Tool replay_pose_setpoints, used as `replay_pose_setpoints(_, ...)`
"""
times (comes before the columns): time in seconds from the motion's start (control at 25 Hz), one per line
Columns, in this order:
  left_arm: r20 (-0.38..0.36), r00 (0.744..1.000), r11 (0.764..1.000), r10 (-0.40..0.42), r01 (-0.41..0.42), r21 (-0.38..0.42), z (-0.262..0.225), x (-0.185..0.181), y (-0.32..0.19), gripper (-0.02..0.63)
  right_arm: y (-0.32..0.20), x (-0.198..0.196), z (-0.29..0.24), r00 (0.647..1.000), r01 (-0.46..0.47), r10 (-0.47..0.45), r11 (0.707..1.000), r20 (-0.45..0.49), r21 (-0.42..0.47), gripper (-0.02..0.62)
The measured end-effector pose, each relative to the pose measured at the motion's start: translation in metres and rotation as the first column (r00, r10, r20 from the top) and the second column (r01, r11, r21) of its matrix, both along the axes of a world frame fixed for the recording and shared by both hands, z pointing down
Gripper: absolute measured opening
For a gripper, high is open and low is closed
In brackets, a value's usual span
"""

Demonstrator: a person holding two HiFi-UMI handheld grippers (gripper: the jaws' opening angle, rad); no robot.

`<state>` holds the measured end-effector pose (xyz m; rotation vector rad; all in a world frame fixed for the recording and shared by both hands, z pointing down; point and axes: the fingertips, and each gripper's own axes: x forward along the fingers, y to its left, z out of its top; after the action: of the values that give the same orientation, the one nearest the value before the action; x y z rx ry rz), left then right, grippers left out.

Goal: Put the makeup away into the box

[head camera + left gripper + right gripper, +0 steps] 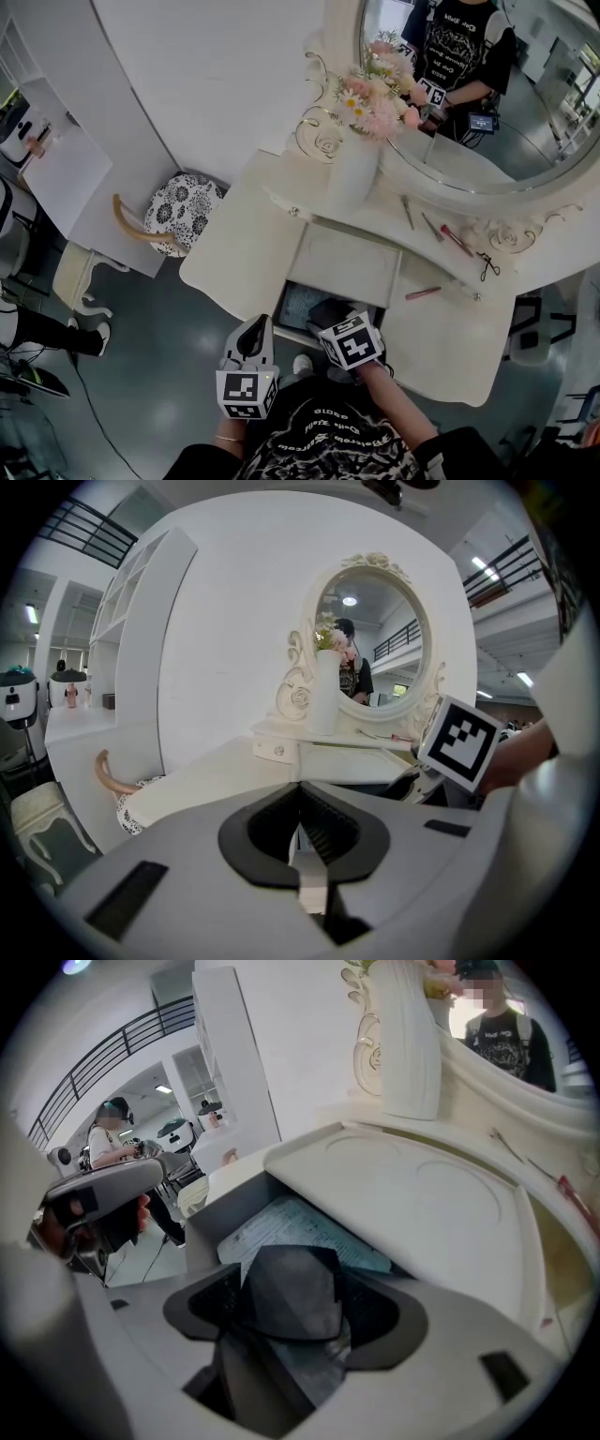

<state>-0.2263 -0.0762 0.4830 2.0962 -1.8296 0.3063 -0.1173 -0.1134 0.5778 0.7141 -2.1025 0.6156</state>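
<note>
My right gripper (330,323) reaches into the open drawer (298,302) under the white vanity top. It is shut on a dark grey, angular box (291,1290), only partly visible between the jaws. A printed sheet (298,1230) lies on the drawer floor under it. Makeup lies on the vanity: a pink pencil (423,293) on the right top, and a red lipstick (457,240), two thin pencils (407,212) and an eyelash curler (487,266) on the raised shelf. My left gripper (253,336) hovers left of the drawer, shut and holding nothing (302,841).
A white vase of flowers (353,169) stands on the shelf before the oval mirror (487,103). A patterned stool (183,211) sits left of the vanity. The raised centre tray (342,262) lies just behind the drawer. Dark floor surrounds the front.
</note>
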Motion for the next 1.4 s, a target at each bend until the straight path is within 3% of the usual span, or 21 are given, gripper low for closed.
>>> replay_pose_setpoints(0.56, 0.005, 1.0, 1.0, -0.004, 0.004, -0.004, 0.0, 0.002, 0.0, 0.015, -0.001, -0.001, 0.007, 1.0, 0.004, -0.005, 1.0, -0.013, -0.009, 0.341)
replay_pose_setpoints(0.84, 0.003, 1.0, 1.0, -0.004, 0.004, -0.003, 0.0, 0.006, 0.001, 0.015, 0.002, -0.004, 0.003, 0.999, 0.002, -0.001, 1.0, 0.038, -0.029, 0.342)
replay_pose_setpoints(1.4, 0.01, 1.0, 1.0, 0.003, -0.003, 0.011, -0.005, 0.02, 0.0, 0.015, 0.002, -0.001, -0.026, 0.991, -0.001, -0.004, 0.999, 0.131, 0.035, 0.342)
